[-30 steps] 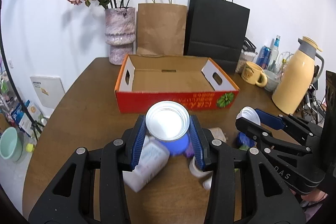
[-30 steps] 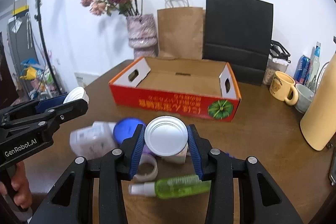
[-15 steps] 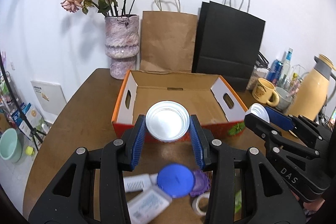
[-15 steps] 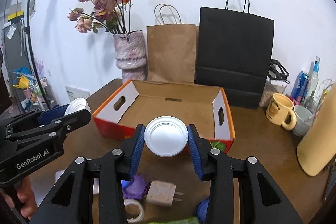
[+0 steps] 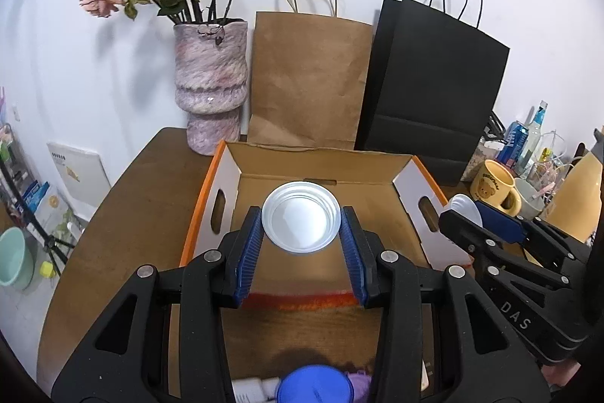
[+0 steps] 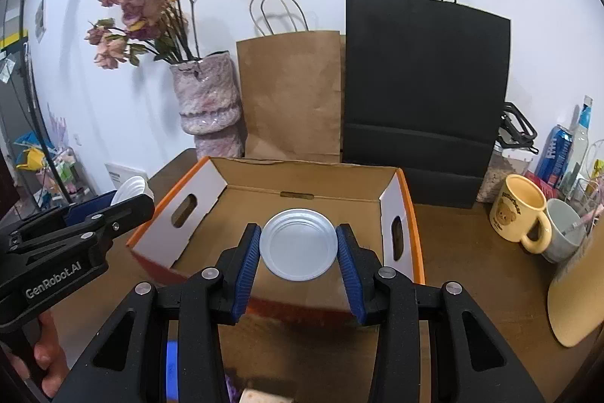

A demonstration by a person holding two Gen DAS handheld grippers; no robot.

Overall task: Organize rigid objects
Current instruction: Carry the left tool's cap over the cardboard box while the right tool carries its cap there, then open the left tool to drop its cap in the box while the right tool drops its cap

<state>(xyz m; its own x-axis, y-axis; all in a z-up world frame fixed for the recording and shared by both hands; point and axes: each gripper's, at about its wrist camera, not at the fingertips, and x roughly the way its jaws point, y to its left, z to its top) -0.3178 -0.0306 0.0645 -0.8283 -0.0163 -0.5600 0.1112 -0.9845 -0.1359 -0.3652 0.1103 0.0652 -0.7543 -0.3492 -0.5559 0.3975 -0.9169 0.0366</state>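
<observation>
My left gripper (image 5: 301, 233) is shut on a white round lid (image 5: 301, 216) and holds it above the open cardboard box (image 5: 324, 161). My right gripper (image 6: 298, 248) is shut on a second white round lid (image 6: 298, 243), also above the box (image 6: 302, 172), to the right of the left one. The right gripper shows in the left wrist view (image 5: 462, 210); the left gripper shows in the right wrist view (image 6: 130, 193). The box floor is bare. A blue lid (image 5: 313, 384) and purple item (image 5: 358, 374) lie on the table below.
Behind the box stand a pink vase with dried roses (image 5: 211, 89), a brown paper bag (image 5: 309, 78) and a black bag (image 5: 434, 82). To the right are a yellow mug (image 6: 519, 210), a grey cup (image 6: 566, 229), cans and a cream jug (image 5: 577, 203).
Both grippers, each holding its lid, have risen from the pile of small items and moved forward over the box. The pile has dropped to the bottom edge of both views.
</observation>
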